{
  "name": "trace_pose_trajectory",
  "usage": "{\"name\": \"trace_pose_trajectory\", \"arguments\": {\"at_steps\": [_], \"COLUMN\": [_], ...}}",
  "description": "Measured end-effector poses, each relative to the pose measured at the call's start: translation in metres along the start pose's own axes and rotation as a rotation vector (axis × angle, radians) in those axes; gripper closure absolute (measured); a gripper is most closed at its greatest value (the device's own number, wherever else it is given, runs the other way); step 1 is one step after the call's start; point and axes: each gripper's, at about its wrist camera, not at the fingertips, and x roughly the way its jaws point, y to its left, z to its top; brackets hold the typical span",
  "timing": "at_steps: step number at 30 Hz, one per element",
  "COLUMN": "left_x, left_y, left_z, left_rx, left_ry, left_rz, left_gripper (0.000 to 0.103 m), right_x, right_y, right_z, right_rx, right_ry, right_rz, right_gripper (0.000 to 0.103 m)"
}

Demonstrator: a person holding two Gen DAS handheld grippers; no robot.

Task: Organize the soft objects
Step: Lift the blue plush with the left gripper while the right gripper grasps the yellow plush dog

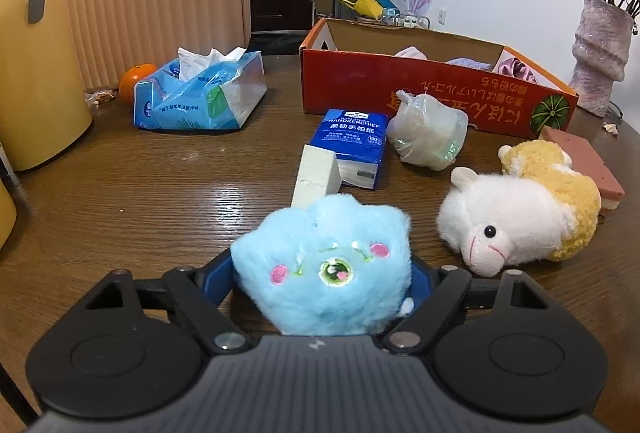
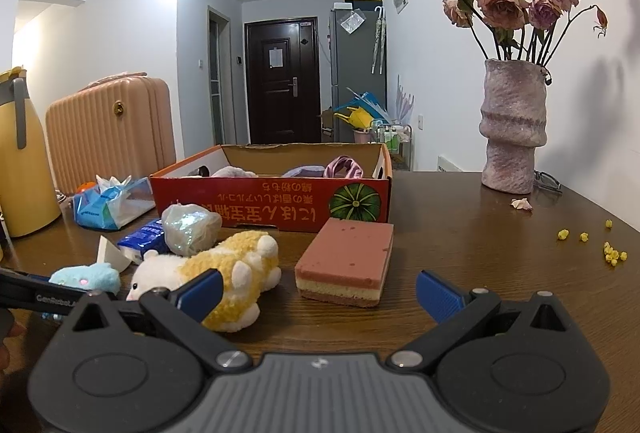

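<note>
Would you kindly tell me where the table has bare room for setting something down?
Bare wood lies between the tissue pack and blue plush, and right of the sponge below the vase. It is crowded in front of the red box.

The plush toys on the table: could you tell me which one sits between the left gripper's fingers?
The light blue plush sits between the left gripper fingers. The white and yellow lamb plush lies free on the table beside it.
</note>
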Motion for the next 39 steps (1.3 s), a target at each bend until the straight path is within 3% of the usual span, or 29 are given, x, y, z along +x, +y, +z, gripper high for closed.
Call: {"name": "trace_pose_trajectory", "arguments": {"at_steps": [16,29,39], "left_x": [-0.031,-0.054,-0.063], "left_y": [0.007,0.029,0.045], "left_z": [0.003,0.007,0.01], "left_rx": [-0.02,-0.075,-0.113], "left_ry": [-0.12,-0.204,-0.237], "left_rz": [0.003,0.03,0.036], "left_gripper": [0.019,0.019,0.019], "right_x": [0.001,0.014,0.038], "right_y": [0.003,0.051,0.071], "right_z": [0.0,0.005,0.013], "right_rx": [0.029,0.008,0.032], "right_ry": [-0.019,-0.027,-0.001], "right_rz": [-0.015,0.064,0.072], "right_gripper": [0.0,0.0,0.0]}}
